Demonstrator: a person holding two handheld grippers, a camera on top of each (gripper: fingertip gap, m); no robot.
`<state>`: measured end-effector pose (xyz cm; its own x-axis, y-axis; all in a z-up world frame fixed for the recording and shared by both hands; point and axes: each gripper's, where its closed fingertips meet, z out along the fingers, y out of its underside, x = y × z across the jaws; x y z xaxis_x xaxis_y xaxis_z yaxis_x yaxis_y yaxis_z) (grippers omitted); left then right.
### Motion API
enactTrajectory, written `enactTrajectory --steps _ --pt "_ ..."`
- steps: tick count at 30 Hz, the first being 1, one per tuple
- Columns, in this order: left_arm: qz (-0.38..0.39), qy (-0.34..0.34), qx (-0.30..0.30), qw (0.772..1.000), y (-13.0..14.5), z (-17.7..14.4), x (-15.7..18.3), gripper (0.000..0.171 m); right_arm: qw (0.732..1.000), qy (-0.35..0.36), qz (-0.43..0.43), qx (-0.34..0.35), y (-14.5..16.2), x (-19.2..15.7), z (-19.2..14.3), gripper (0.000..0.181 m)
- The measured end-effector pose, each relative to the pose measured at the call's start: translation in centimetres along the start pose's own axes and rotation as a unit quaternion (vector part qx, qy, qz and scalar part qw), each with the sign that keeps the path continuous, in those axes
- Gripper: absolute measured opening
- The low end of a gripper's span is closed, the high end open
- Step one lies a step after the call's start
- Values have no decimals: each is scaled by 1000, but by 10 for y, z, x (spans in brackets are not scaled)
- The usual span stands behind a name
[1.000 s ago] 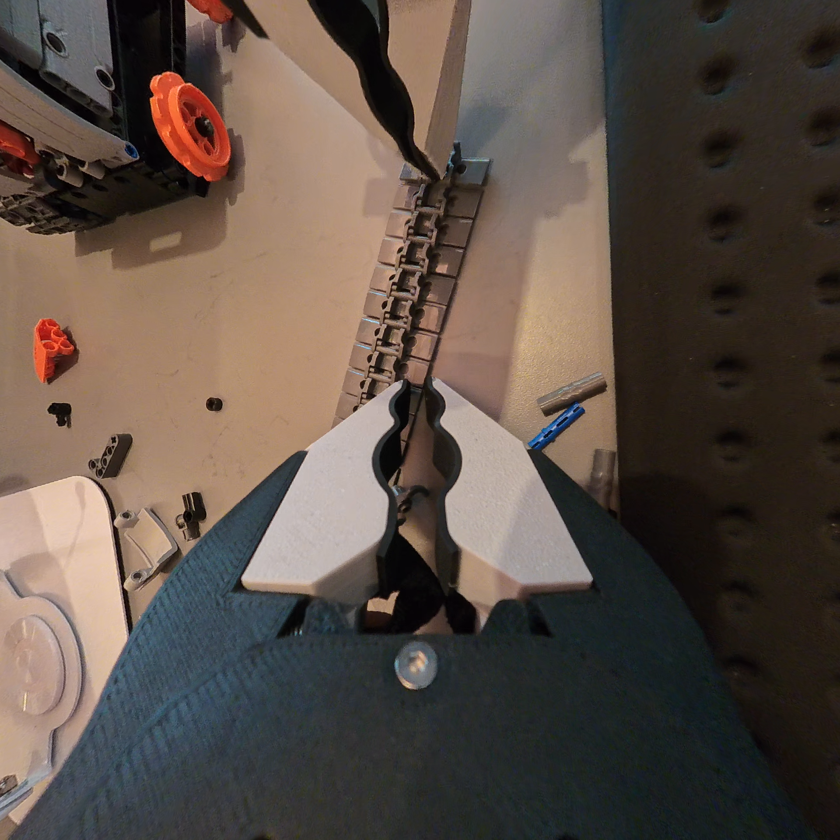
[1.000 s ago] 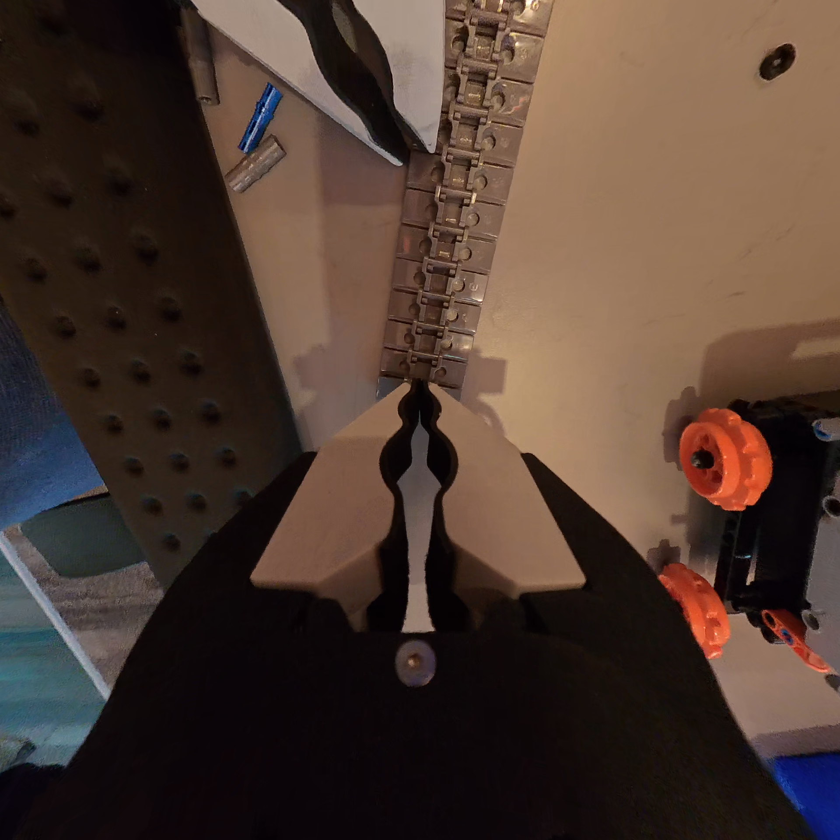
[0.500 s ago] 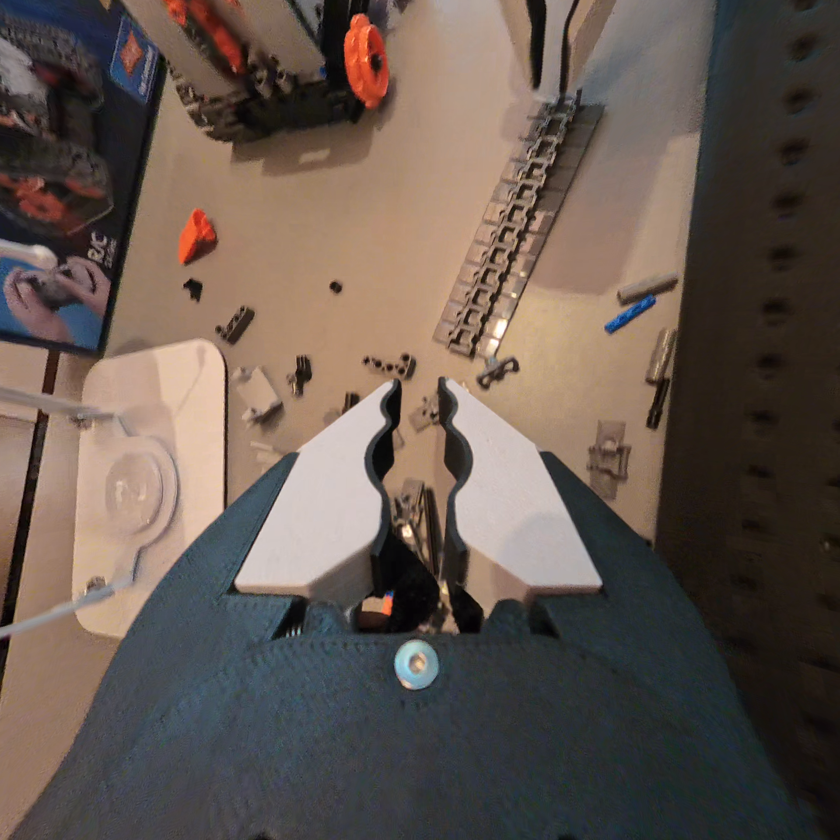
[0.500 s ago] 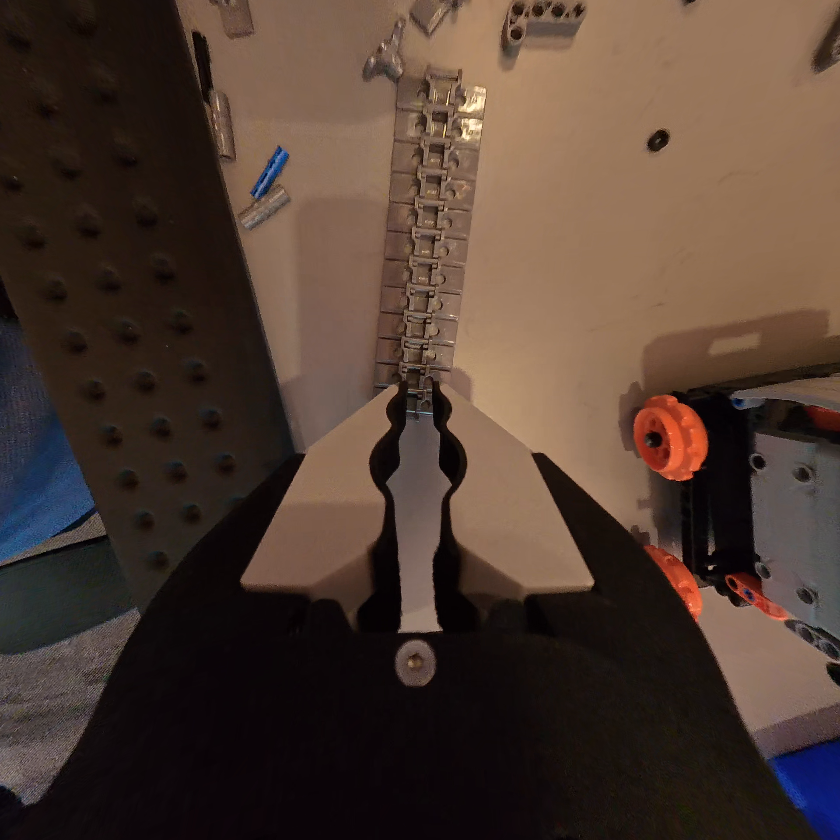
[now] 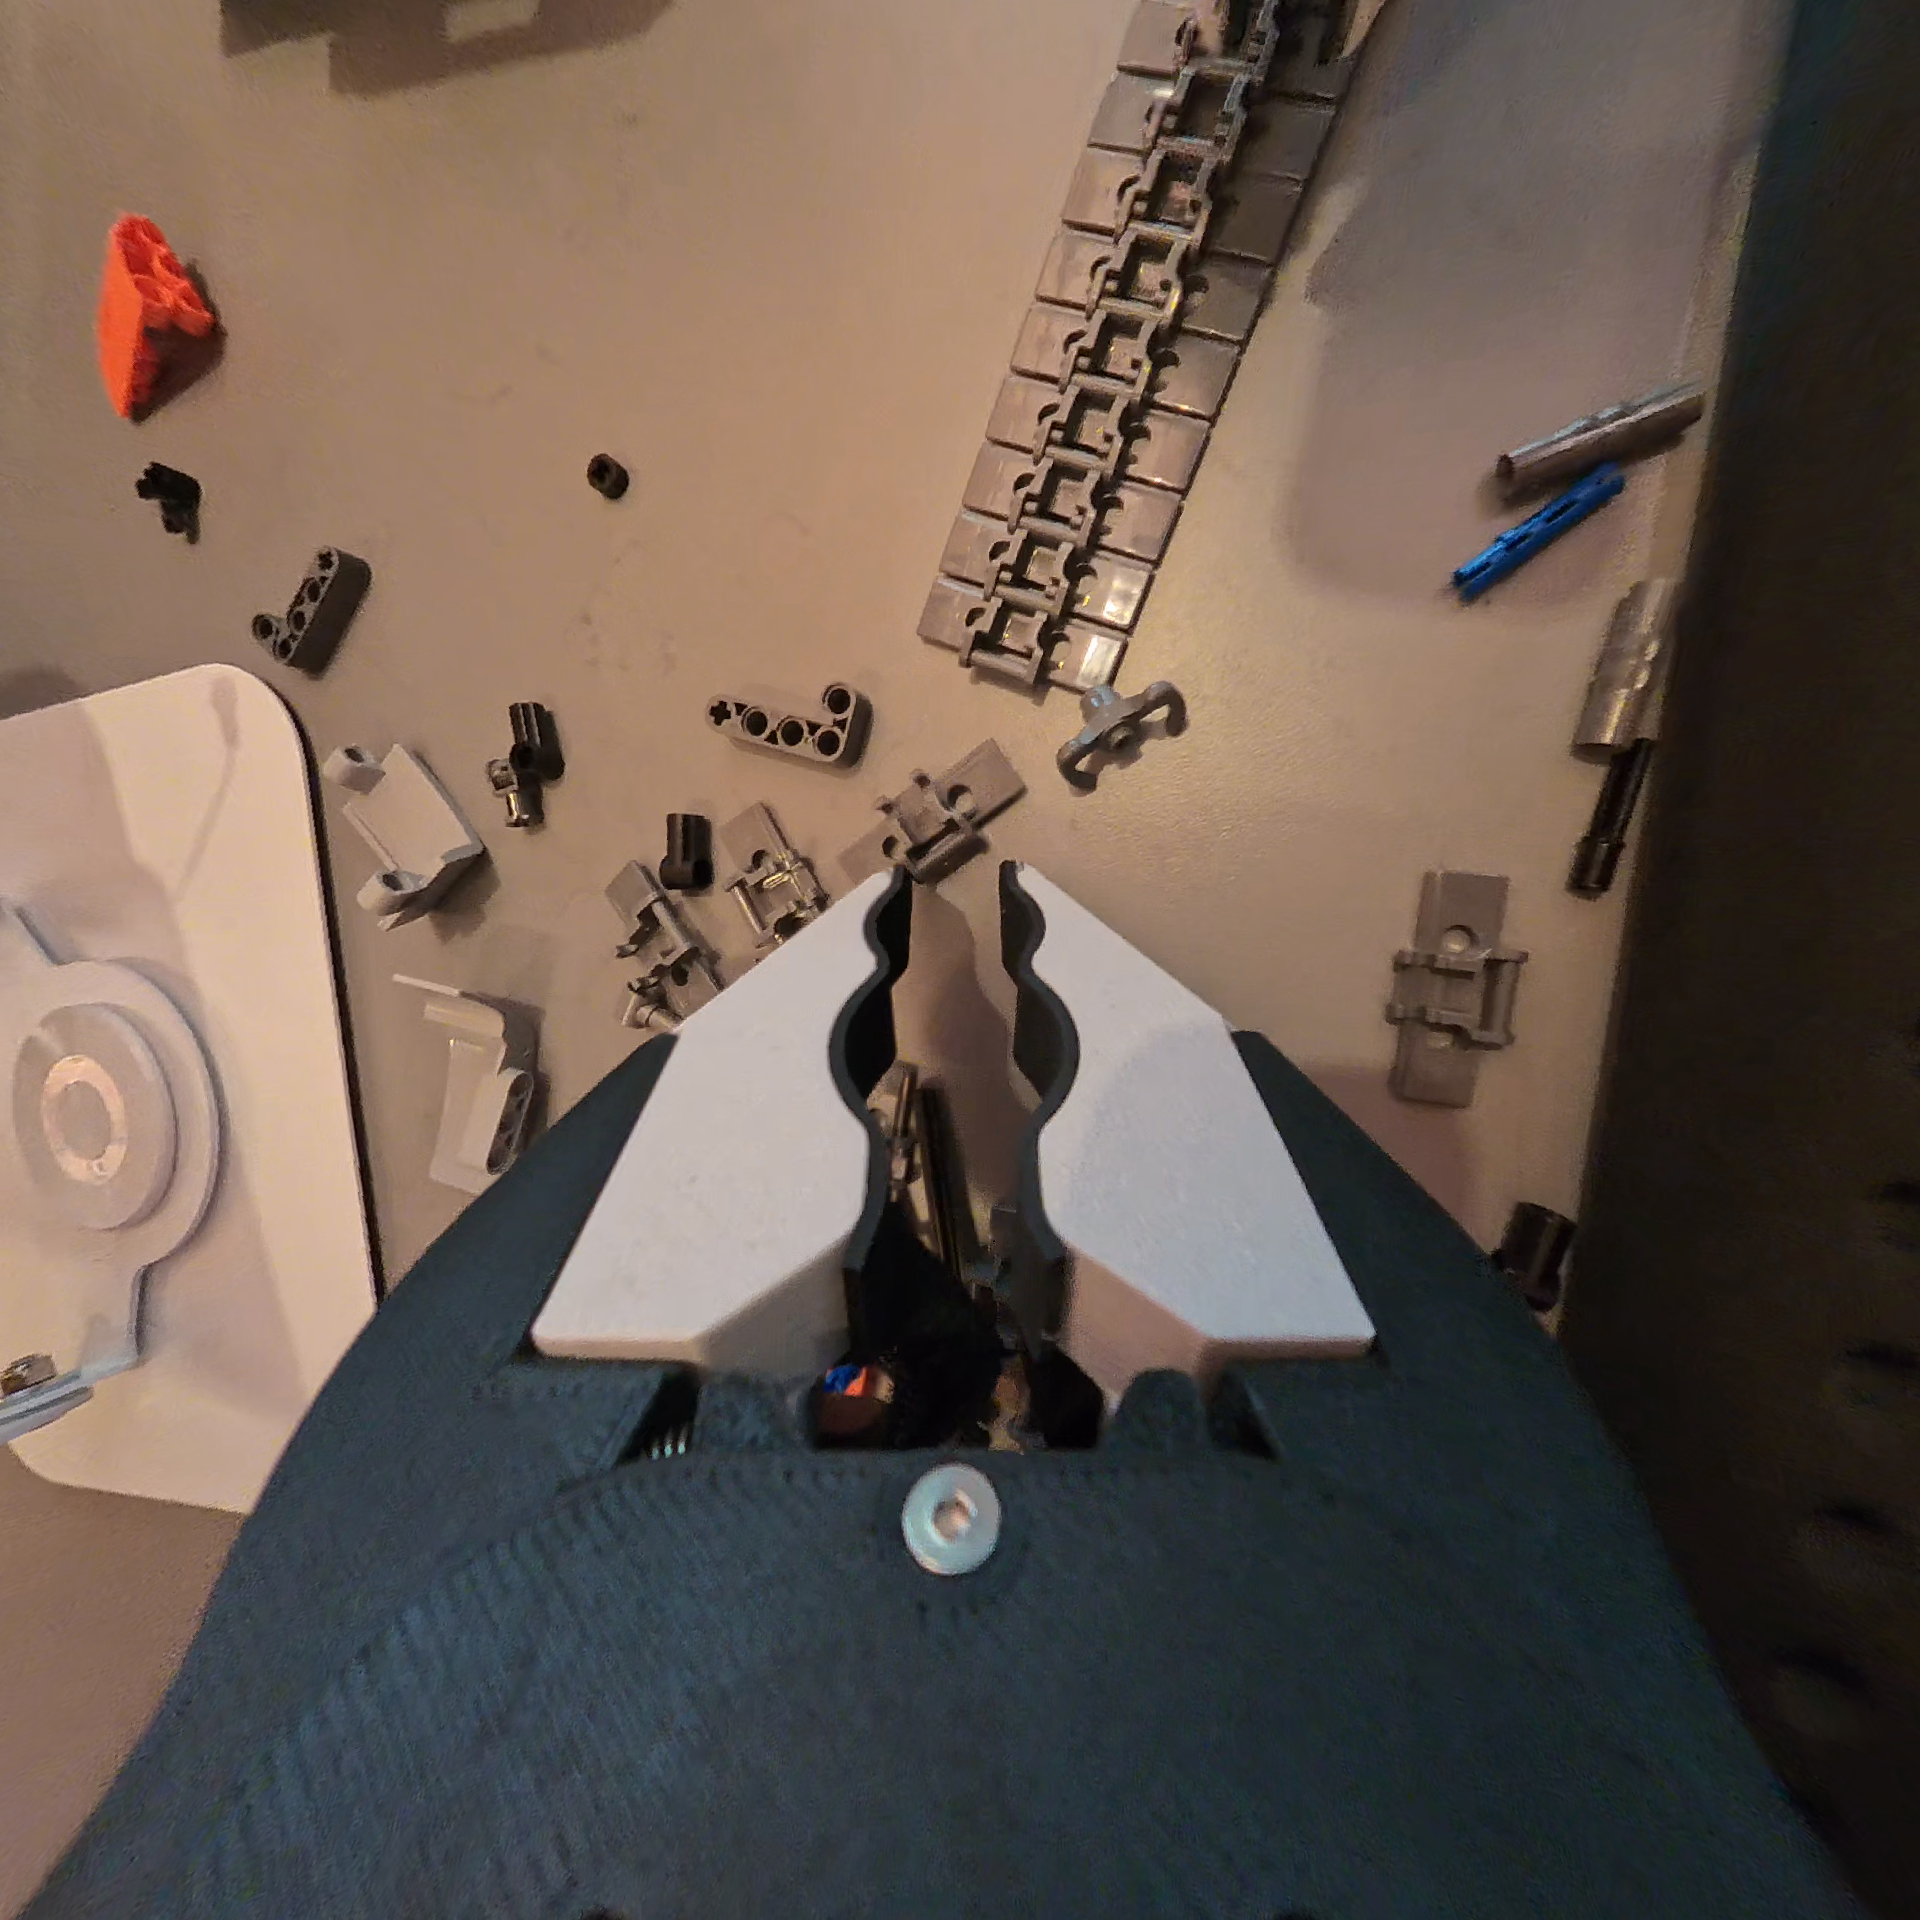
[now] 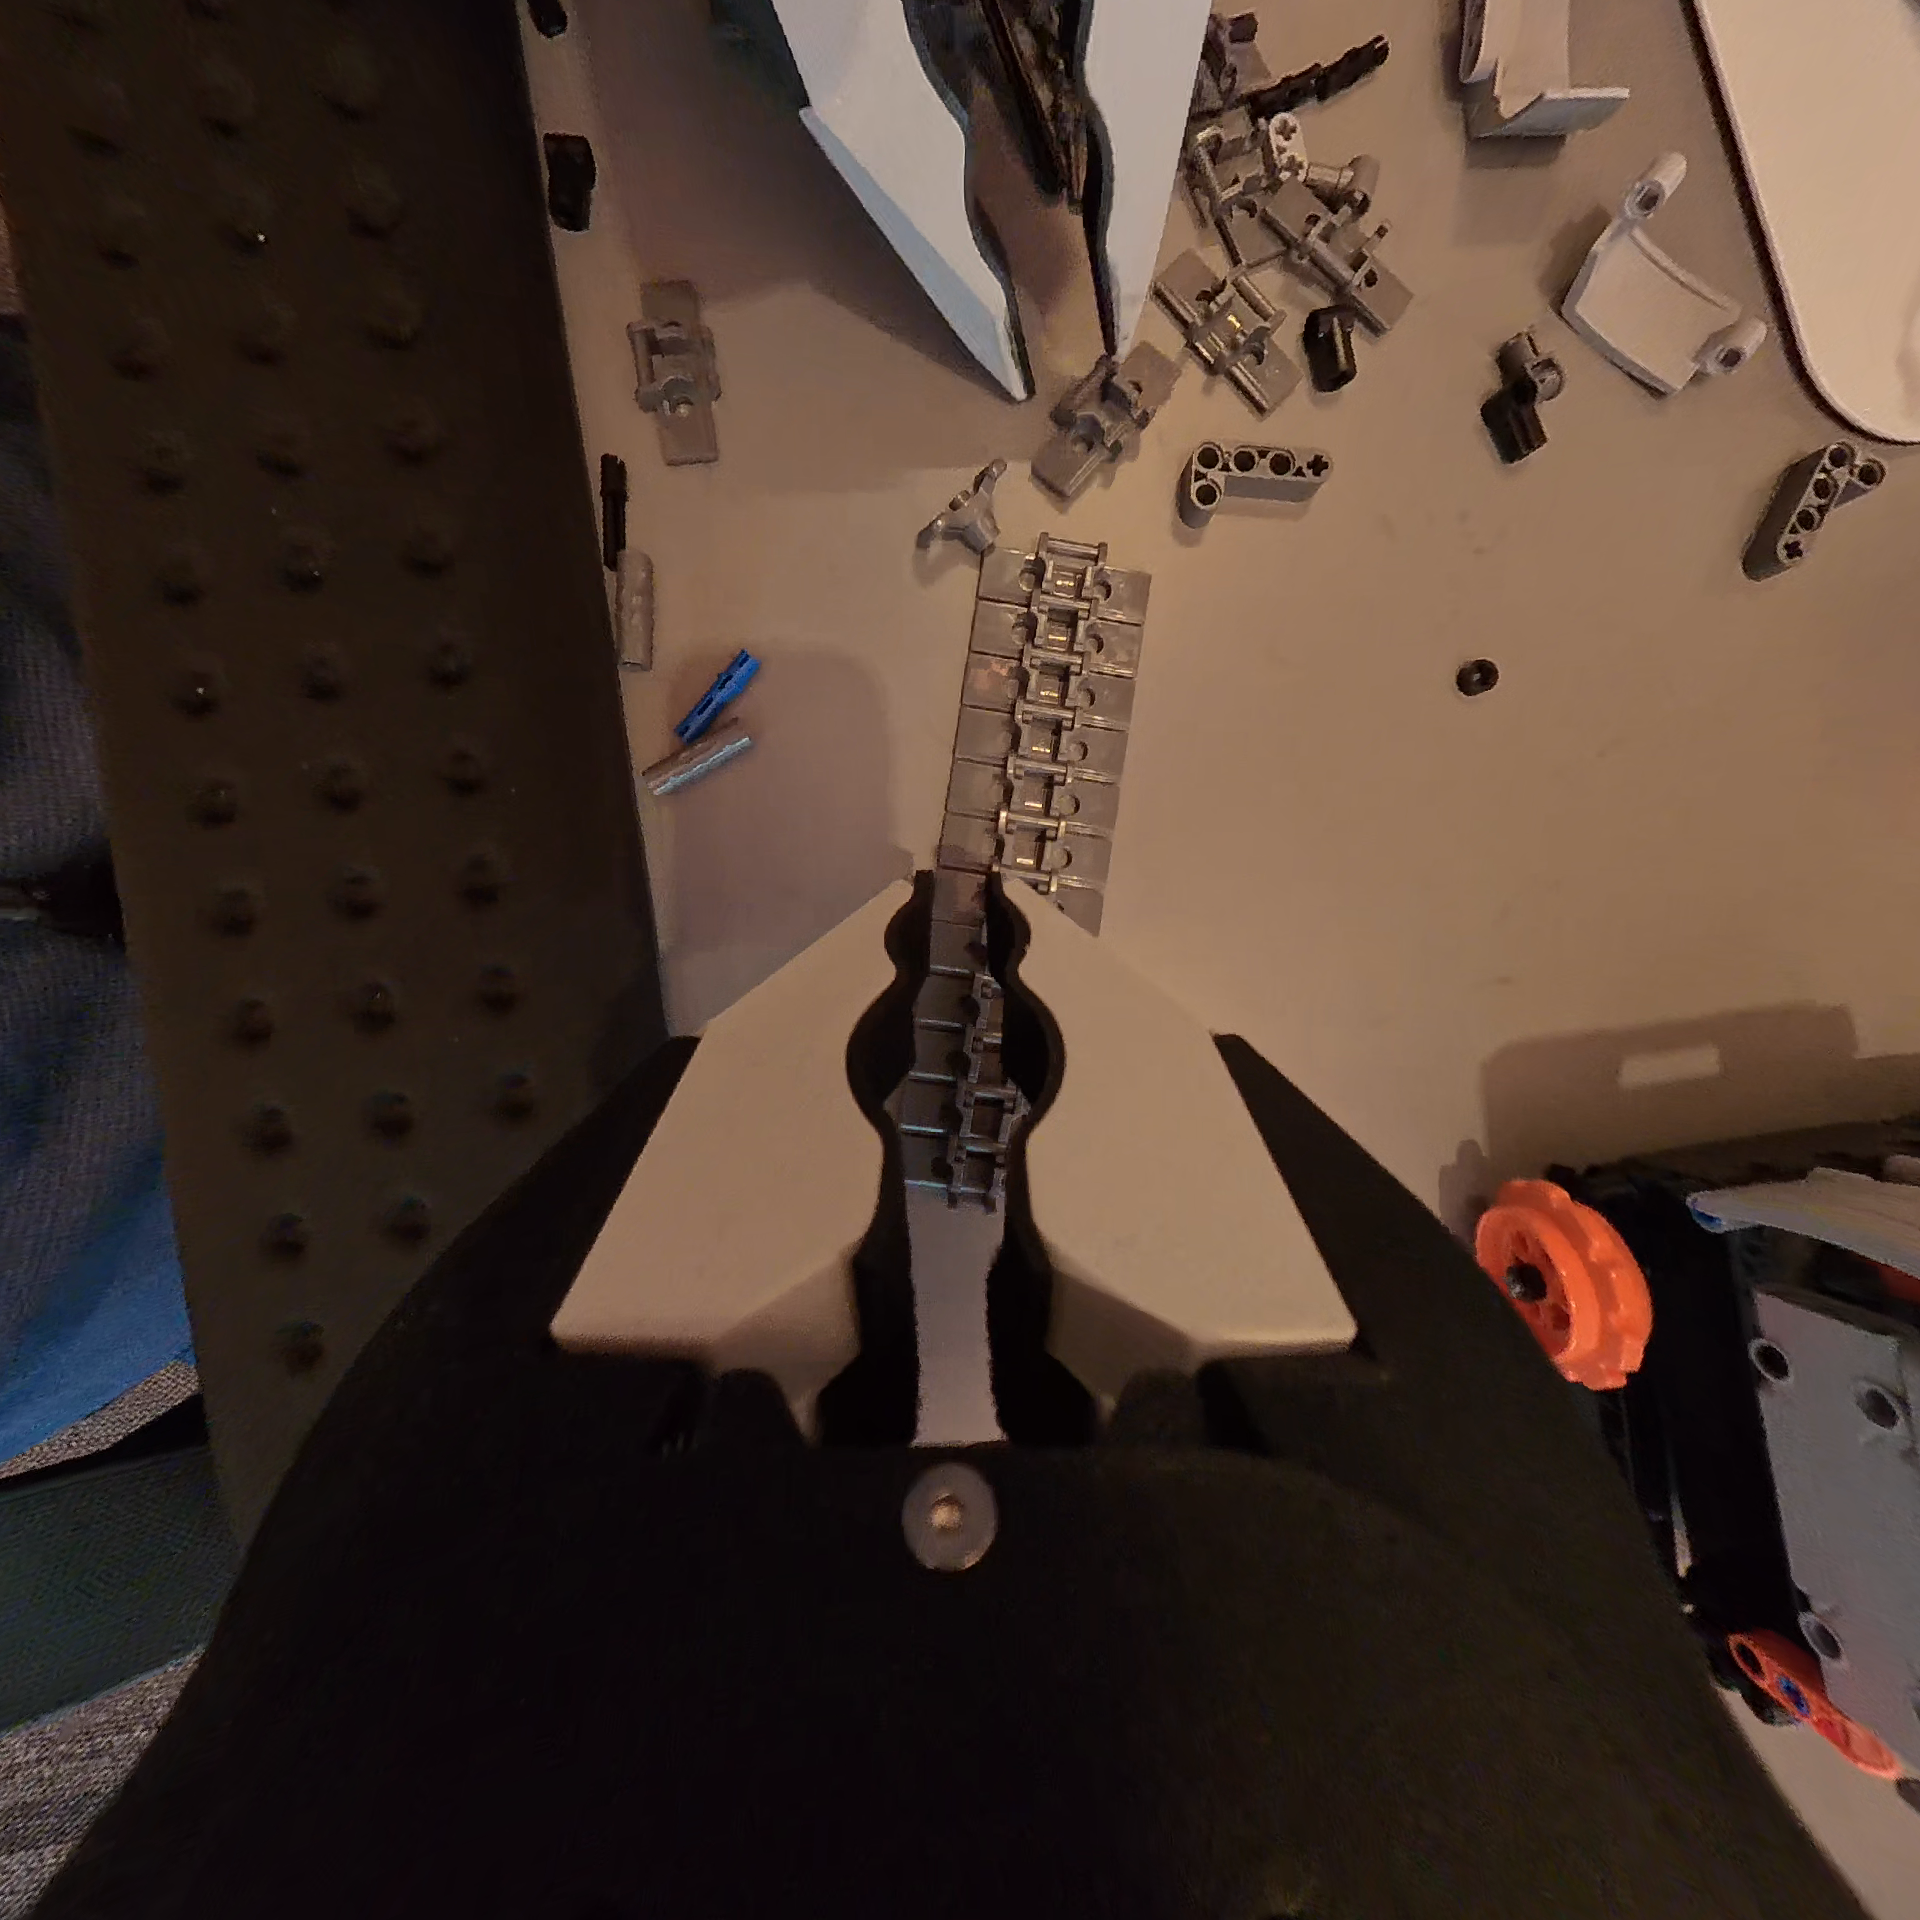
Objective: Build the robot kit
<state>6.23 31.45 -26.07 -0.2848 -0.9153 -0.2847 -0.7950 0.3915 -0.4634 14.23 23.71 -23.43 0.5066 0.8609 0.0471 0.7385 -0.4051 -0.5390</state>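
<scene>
A grey toy track chain [image 5: 1122, 384] lies flat on the beige table, and it also shows in the right wrist view [image 6: 1049, 717]. My left gripper [image 5: 956, 873] is slightly open and empty. Its tips are just short of a loose grey track link [image 5: 940, 816], below the chain's near end. It shows from the other side in the right wrist view [image 6: 1070, 364], beside that link [image 6: 1101, 421]. My right gripper [image 6: 956, 878] hovers over the chain's other end, slightly open and holding nothing. The last links show through its gap.
A dark studded plate [image 5: 1787, 727] borders the table, also in the right wrist view [image 6: 312, 623]. Several small grey and black parts [image 5: 727, 894], a blue pin [image 5: 1538, 535], an orange piece [image 5: 151, 312] and a white plate [image 5: 156, 1039] lie around. A tracked model with orange wheels [image 6: 1558, 1288] stands right. The gap from one gripper's tips to the other's is roughly 12 cm.
My left gripper has let go of the chain's end, opened wider and pulled back to the loose links. My right gripper has opened a little and risen over the chain's other end.
</scene>
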Motion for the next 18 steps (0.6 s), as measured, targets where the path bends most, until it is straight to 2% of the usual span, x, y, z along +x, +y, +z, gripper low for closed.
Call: enactTrajectory --steps 4,9,14,18 --pt "7 -4 1 1000 -1 0 2 12 1000 8 -17 25 -14 6 8 8" --pt "1 -15 -4 1000 5 -2 -3 16 989 15 -132 57 -55 15 29 20" --pt "1 -20 -2 1000 9 -15 -2 17 971 -32 -229 55 -80 22 52 18" --pt "6 -16 -4 1000 10 -18 1 17 958 -84 -273 24 -74 27 66 18"
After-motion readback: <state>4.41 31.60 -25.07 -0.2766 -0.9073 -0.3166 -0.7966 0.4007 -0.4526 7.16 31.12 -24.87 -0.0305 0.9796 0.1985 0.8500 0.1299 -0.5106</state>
